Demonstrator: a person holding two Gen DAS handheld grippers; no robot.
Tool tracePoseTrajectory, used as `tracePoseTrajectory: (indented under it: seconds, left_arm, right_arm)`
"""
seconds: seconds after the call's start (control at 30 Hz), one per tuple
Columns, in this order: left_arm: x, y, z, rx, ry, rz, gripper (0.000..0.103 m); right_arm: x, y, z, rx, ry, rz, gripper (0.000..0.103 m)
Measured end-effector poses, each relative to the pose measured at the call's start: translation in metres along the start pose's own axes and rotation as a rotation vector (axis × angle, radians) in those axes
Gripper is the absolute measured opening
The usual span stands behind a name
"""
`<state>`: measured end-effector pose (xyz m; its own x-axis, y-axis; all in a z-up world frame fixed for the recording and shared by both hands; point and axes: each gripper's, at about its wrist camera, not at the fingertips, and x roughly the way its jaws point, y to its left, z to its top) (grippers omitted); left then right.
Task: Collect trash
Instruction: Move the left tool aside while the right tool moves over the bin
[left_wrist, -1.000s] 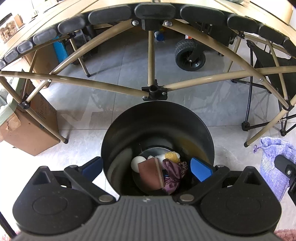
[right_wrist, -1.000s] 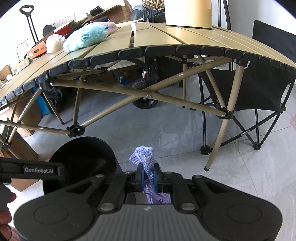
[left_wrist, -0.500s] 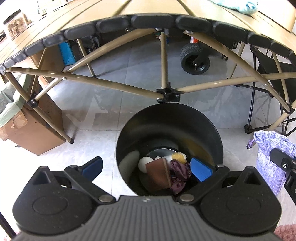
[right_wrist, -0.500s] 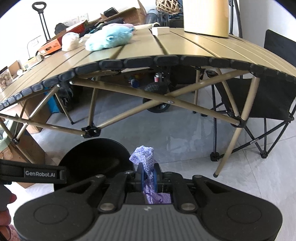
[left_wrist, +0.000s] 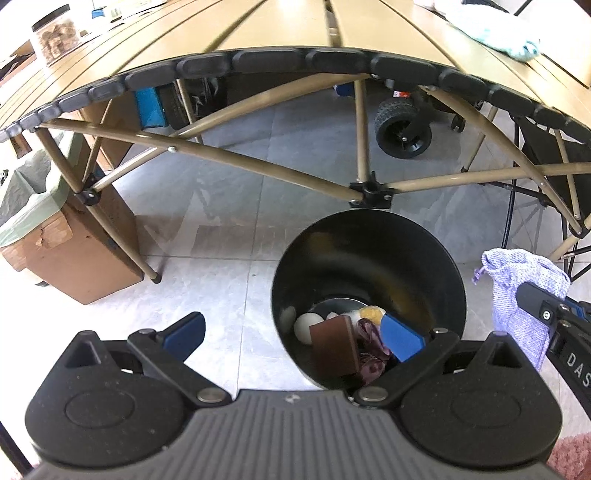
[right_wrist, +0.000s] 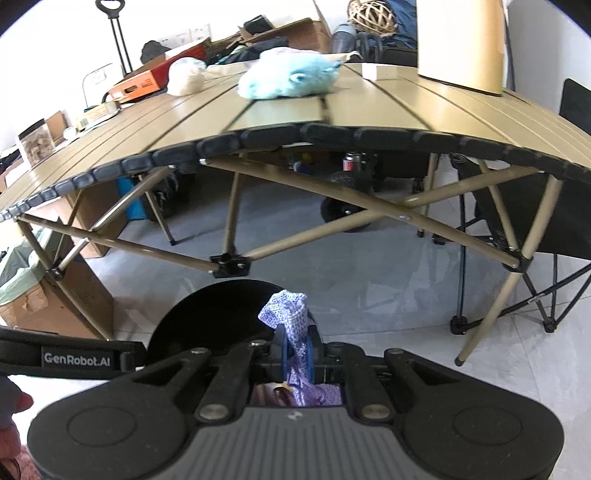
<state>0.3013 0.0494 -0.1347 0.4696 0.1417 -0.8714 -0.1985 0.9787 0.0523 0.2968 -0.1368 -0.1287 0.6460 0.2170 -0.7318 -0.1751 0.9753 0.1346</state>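
A black round trash bin (left_wrist: 439, 258) stands on the tiled floor in front of the folding table. Inside lie a brown flat piece (left_wrist: 334, 345), a white ball (left_wrist: 306, 326), a yellow lump (left_wrist: 372, 313) and a purple crumpled wrapper (left_wrist: 371, 354). My left gripper (left_wrist: 293, 332) is open and empty above the bin's left rim. My right gripper (right_wrist: 296, 345) is shut on a lavender knitted pouch (right_wrist: 290, 314), held at the bin's (right_wrist: 207, 314) right edge; the pouch also shows in the left wrist view (left_wrist: 521, 295).
A tan slatted folding table (right_wrist: 332, 110) with metal legs (left_wrist: 258, 170) spans ahead, carrying a blue plush toy (right_wrist: 291, 77) and a cardboard box (right_wrist: 461, 40). A lined cardboard box (left_wrist: 62, 251) stands left. A black folding chair (right_wrist: 535, 221) and a wheeled cart (left_wrist: 402, 129) stand beyond.
Both grippers have risen and shifted left, so the bin sits further right in the left view and the tabletop shows. The right gripper keeps its hold on the pouch.
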Motion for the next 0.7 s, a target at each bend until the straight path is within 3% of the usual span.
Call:
tracePoseTrajectory:
  seconds: [0.7]
  left_arm:
    - [0.007,0.075,-0.008,-0.115,0.024,0.080,0.103]
  right_arm:
    - [0.039,0.081,0.019,-0.142,0.013,0.055,0.009]
